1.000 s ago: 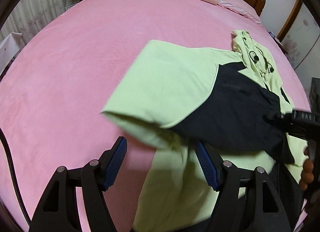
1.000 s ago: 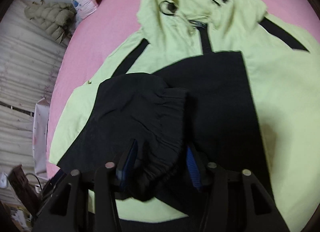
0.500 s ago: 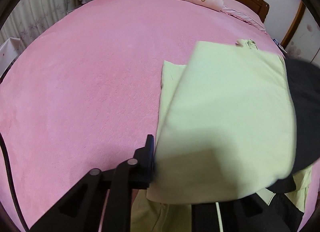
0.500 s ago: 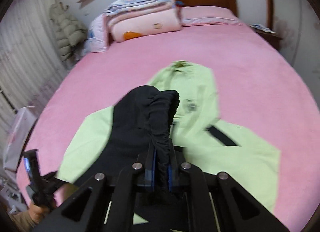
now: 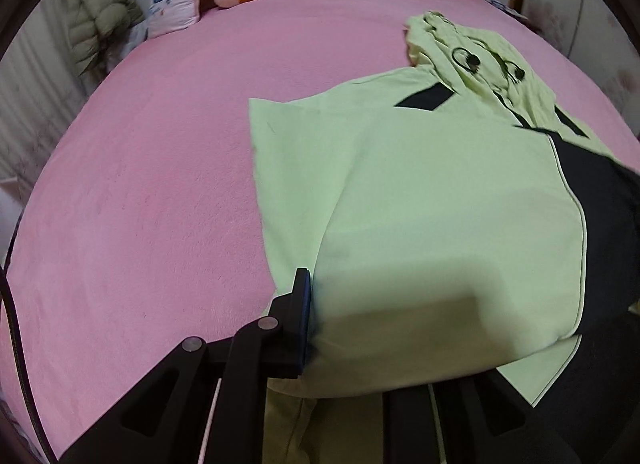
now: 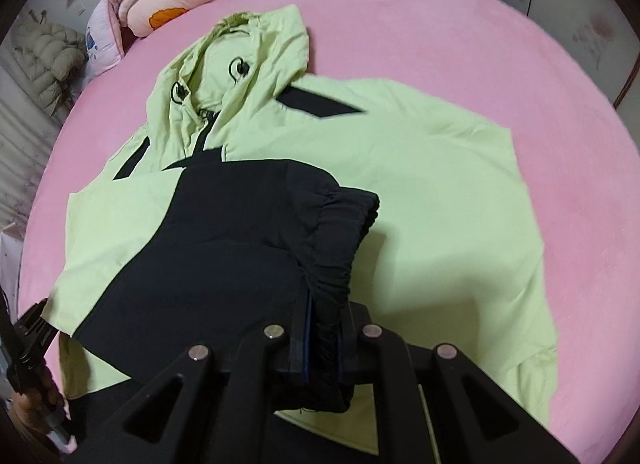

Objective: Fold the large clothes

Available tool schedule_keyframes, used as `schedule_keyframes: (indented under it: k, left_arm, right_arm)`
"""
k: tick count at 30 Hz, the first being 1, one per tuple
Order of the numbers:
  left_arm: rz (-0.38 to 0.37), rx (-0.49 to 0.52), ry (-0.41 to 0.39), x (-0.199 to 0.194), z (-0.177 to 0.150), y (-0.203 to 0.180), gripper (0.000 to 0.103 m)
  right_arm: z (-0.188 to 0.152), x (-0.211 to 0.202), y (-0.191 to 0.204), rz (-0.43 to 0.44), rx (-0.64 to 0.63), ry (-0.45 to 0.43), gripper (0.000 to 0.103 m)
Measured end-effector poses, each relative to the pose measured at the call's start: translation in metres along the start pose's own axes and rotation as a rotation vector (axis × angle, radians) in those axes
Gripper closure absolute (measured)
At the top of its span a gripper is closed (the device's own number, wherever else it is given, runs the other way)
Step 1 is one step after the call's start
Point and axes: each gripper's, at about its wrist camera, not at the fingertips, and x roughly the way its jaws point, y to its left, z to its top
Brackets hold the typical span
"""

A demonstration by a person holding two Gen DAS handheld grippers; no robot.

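Right wrist view: a pink bed (image 6: pixel 480 43) is shown carrying a soft, limp green-and-black hooded jacket (image 6: pixel 440 191), spread flat with its hood (image 6: pixel 240 51) toward the pillows, and its gathered black cuff (image 6: pixel 340 248) is pinched between the closed fingers of the right hand-held gripper (image 6: pixel 322 338). Such light fabric is judged to droop and is best taken at cuffs or hems. Left hand-held gripper (image 5: pixel 340 324): one finger is draped by the green sleeve (image 5: pixel 440 264), so its closure cannot be told.
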Motion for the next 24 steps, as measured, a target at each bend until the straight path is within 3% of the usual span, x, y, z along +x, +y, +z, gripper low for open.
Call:
schedule_keyframes:
  k: [8,11,14,16,17,20,24]
  left_arm:
    - [0.03,0.03,0.02,-0.008,-0.003,-0.003,0.079]
    - [0.047,0.039,0.028,-0.007,-0.006,-0.006,0.076]
    - [0.066,0.021,0.052,-0.005,-0.01,-0.001,0.061]
    - [0.077,-0.012,0.088,-0.006,-0.013,0.01,0.032]
    - [0.068,-0.03,0.104,-0.008,-0.015,0.016,0.029]
    - [0.004,-0.074,0.133,-0.024,-0.019,0.037,0.027]
    - [-0.017,-0.141,0.062,-0.062,-0.007,0.059,0.027]
  right_arm:
    - [0.021,-0.002,0.004,-0.029,-0.114,-0.092,0.095]
    - [0.032,0.013,0.002,-0.031,-0.131,-0.066,0.095]
    - [0.033,0.033,0.002,-0.052,-0.145,0.011,0.085]
    - [0.033,0.037,0.002,-0.077,-0.146,0.029,0.081]
    - [0.034,0.034,0.001,-0.08,-0.139,0.03,0.079]
    - [0.035,0.016,-0.004,-0.074,-0.097,0.011,0.078]
    - [0.034,-0.027,0.002,-0.106,-0.084,-0.071,0.074]
